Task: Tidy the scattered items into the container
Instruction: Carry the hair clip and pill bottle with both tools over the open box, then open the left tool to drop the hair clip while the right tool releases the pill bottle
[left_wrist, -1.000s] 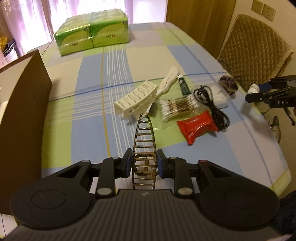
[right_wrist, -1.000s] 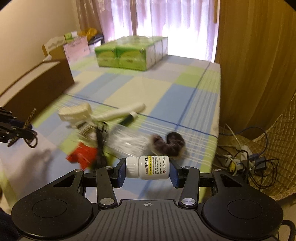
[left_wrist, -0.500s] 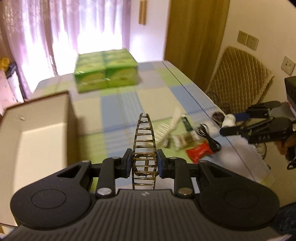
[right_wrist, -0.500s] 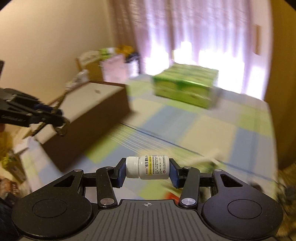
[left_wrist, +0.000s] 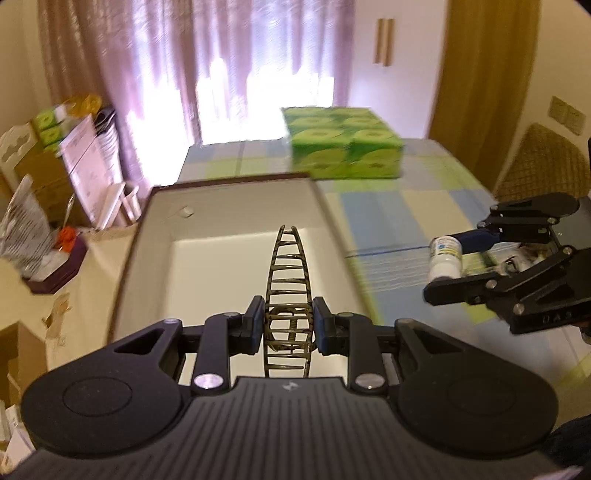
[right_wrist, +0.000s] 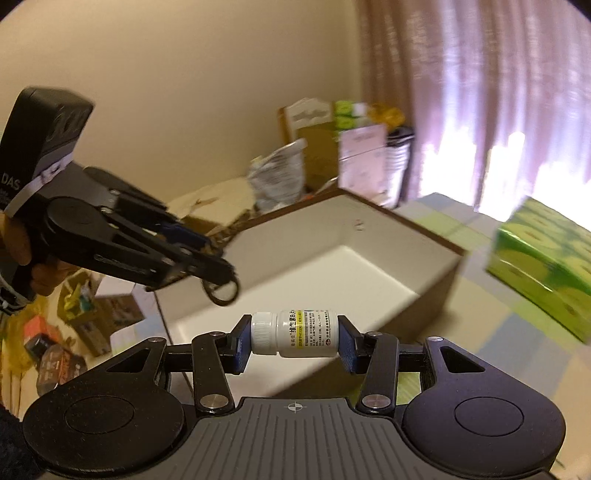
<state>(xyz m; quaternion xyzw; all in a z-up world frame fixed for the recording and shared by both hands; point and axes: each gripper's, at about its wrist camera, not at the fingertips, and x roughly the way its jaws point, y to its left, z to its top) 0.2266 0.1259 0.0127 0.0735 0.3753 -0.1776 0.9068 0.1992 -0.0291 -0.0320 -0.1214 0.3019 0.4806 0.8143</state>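
My left gripper is shut on a dark, ribbed hair claw clip that sticks forward over the open brown box with a white inside. A white pill bottle lies crosswise in my right gripper, which is shut on it at cap and base, just in front of the box. In the left wrist view the right gripper with the bottle hangs over the table to the right of the box. Seen from the right wrist, the left gripper hovers above the box's near left corner.
A green pack of tissues sits at the far end of the checked tablecloth. Clutter and cartons stand left of the box, past the table edge. A chair back stands at the right. The box floor looks bare.
Both grippers swung left from the scattered items toward the box. The left one now holds the clip over the box opening; the right one carries the bottle up beside it.
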